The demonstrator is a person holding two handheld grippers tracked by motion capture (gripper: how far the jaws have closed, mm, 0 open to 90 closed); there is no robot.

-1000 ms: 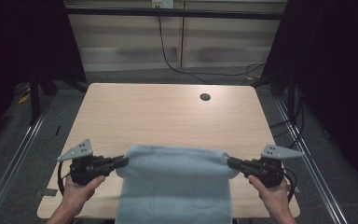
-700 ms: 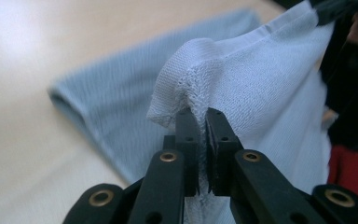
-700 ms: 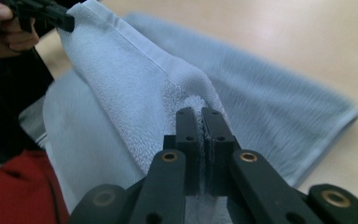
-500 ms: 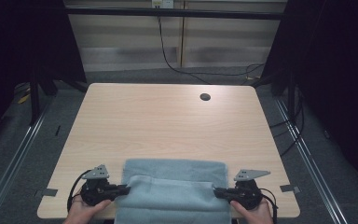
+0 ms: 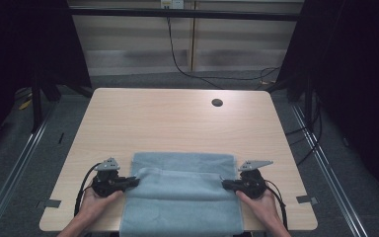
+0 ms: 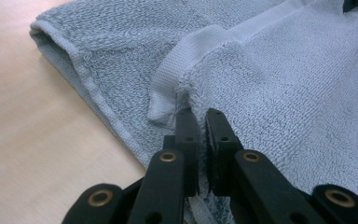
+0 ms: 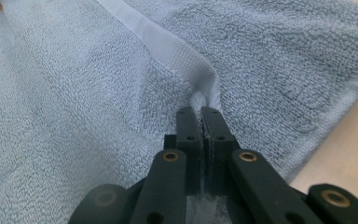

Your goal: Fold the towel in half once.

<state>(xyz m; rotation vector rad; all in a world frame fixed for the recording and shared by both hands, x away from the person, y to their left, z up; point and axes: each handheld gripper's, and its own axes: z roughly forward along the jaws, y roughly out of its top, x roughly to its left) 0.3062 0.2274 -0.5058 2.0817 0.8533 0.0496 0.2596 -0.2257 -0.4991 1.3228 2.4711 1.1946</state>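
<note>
- Towel [image 5: 182, 197], light blue terry, seen from the high view: spread over the near half of the table [image 5: 177, 123], its near end draped past the table's front edge, an upper layer folded onto the lower with a fold line running side to side. Left gripper [image 5: 134, 181] at the towel's left edge and right gripper [image 5: 225, 184] at its right edge, each held in a hand and pointing inward. Small dark hole [image 5: 217, 102] in the tabletop, well apart from the towel.
- Left gripper view: jaws of left gripper [image 6: 201, 116] clamped tight on a corner of the towel [image 6: 279, 93], beside the woven border band [image 6: 186, 51]; cloth pinched between the pads; bare wood [image 6: 23, 140] to the left.
- Right gripper view: jaws of right gripper [image 7: 199, 113] pressed together on the towel [image 7: 74, 116] at its hem band [image 7: 168, 46], a sliver of cloth between them; tabletop [image 7: 349, 140] at the right edge.
</note>
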